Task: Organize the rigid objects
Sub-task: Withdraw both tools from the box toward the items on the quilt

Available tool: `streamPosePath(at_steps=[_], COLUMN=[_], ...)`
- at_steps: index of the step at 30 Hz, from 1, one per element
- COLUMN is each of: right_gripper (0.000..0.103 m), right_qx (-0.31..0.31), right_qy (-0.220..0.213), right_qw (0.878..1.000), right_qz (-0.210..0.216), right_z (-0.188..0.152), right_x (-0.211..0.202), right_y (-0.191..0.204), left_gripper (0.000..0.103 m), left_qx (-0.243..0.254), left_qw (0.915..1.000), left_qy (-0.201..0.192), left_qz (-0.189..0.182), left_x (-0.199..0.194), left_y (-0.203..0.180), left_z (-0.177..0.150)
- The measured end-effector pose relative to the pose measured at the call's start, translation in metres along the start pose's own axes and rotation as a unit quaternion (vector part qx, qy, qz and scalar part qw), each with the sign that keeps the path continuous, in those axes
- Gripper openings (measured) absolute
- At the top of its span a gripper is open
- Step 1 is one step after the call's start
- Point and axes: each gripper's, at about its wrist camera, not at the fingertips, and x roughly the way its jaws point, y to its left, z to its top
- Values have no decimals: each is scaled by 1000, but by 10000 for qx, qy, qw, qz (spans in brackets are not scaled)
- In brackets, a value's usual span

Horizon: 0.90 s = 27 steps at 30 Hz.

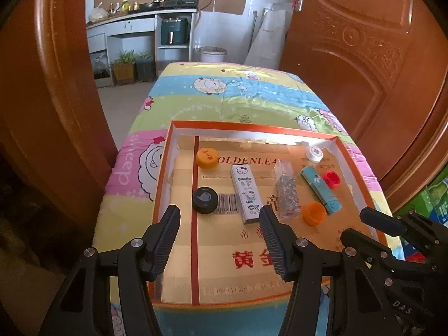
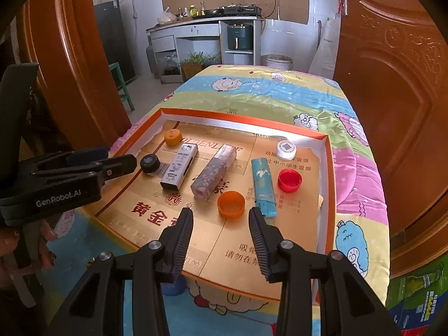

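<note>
Left gripper (image 1: 219,218): jaws spread wide, nothing between them; it hangs low over the near left part of the tray, fingers aimed toward 12 o'clock. From the right wrist view it enters at 9 o'clock (image 2: 123,162), its tip close to the black cap.
Right gripper (image 2: 221,219): jaws wide apart, holding nothing; it hovers above the near edge of the tray, with the open orange cap just ahead between the fingertips.
Tray (image 1: 162,173): shallow orange-rimmed box lid with a gold printed floor, lying on a cartoon sheep cloth (image 1: 252,95).
Black cap (image 1: 205,200): near left, at 11 o'clock from the left gripper, just beside the Hello Kitty box.
Hello Kitty box (image 1: 246,193): slim white box lying flat, pointing toward 12 o'clock.
Orange cap, top up (image 1: 207,156): far left, at 11 o'clock from the Hello Kitty box.
Glitter box (image 1: 287,190): long clear box with speckled contents, centre of the tray.
Open orange cap (image 2: 231,204): hollow side up, between the near ends of the glitter box and the teal box.
Teal box (image 2: 263,187): long, lying flat, at 1 o'clock from the right gripper.
Red cap (image 2: 289,179): hollow side up, at 3 o'clock from the teal box.
White cap (image 2: 286,150): far right corner, at 12 o'clock from the red cap.
</note>
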Motion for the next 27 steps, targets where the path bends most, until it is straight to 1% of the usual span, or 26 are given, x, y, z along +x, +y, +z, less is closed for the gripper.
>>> streamPosePath(at_steps=[16,27], right_gripper=[41,41], right_qx=[52,71], right_qy=[-153,-227], right_qw=[9999,9997], right_qz=[-2,-18], right_z=[-22,-41], right_x=[-44,-72], right_y=[16,28], left_gripper=[61,61], left_qx=[-31,-44], left_qw=[9995,9988], left_qy=[-311,-455], left_qz=[-103,-166], left_x=[-58,-94], left_y=[-2,-3], left_z=[-24,-49])
